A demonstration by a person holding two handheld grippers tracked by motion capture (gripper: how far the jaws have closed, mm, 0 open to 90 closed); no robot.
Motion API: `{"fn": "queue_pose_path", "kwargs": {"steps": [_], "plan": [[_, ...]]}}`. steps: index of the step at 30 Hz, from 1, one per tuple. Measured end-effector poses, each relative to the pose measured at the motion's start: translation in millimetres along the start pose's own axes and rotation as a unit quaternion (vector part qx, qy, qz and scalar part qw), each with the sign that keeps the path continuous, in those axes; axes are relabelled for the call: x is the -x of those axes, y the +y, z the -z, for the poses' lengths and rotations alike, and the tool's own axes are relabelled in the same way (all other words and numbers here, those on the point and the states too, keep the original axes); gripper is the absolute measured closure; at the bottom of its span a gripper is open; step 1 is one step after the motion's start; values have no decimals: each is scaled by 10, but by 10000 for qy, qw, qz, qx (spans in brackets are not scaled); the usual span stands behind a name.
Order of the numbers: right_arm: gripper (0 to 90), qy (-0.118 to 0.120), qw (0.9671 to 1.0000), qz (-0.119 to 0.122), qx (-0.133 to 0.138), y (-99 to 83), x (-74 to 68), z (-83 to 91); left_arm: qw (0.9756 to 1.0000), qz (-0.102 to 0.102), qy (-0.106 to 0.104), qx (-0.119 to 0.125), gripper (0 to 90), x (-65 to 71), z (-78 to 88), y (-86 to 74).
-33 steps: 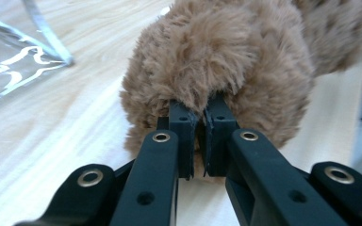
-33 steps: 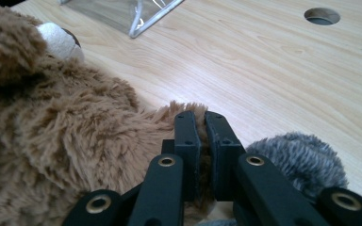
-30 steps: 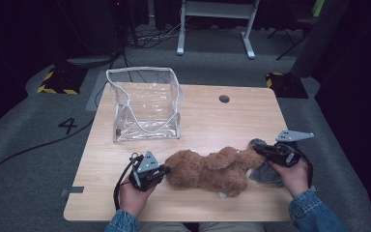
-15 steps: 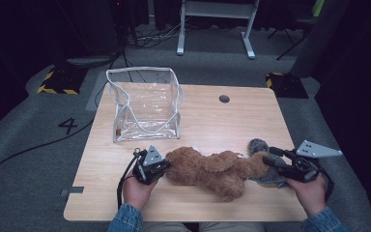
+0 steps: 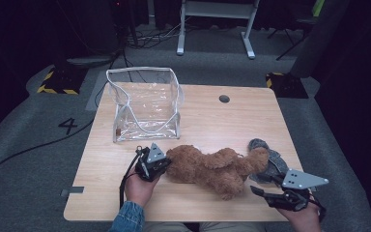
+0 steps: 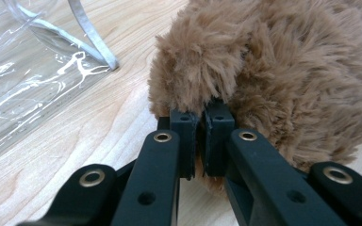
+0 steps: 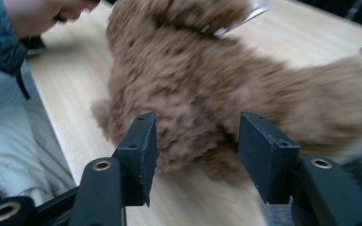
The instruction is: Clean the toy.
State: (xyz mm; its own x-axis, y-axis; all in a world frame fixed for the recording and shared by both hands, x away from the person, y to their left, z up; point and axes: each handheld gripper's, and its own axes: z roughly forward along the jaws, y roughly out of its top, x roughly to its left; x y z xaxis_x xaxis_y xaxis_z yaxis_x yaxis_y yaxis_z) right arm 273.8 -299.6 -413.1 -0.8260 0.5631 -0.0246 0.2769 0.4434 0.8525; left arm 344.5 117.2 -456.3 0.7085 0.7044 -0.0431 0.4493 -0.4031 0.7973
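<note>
Since a second ago, the right gripper [image 5: 263,189] has let go of the grey end of the plush toy [image 5: 212,166] and drawn back toward the lower right corner of the high view, where it now sits at the near edge of the table [image 5: 198,116], apart from the fur. Its jaws have just been opening, and in the right gripper view they stand well apart with a clear gap between the pads, pointed at the brown fur beyond them but pressing on nothing. The toy's body has also stretched out longer across the lower middle of the high view than it lay before, its grey part [image 5: 270,162] now resting on the wood at lower right. The left gripper [image 5: 163,164] is at the lower middle-left of the high view, at the toy's left end. In the left gripper view its jaws are all but closed, pinching a tuft of brown fur between the pads, so it has the toy gripped at that end. Just behind the left gripper, toward the upper left of the high view, stands a clear plastic bag [image 5: 145,104], upright and open at the top, near the toy but not touching it.
</note>
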Motion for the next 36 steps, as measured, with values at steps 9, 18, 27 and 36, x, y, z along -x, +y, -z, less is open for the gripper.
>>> {"fn": "queue_pose_path", "kwargs": {"steps": [9,18,27,36], "plan": [[516,374,9989,-66,-272,-123,-124,-517,10000,11,-23,2,852,-12,34,-9],[823,133,9995,-41,-270,-47,-22,-520,9968,477,-575,289,458,-119,405,-249],[826,132,9997,-129,-133,0,34,-506,9960,175,-871,-103,386,84,208,-315],[832,196,9996,-168,-109,28,63,-515,9985,-110,-529,-130,794,129,79,-221]]}}
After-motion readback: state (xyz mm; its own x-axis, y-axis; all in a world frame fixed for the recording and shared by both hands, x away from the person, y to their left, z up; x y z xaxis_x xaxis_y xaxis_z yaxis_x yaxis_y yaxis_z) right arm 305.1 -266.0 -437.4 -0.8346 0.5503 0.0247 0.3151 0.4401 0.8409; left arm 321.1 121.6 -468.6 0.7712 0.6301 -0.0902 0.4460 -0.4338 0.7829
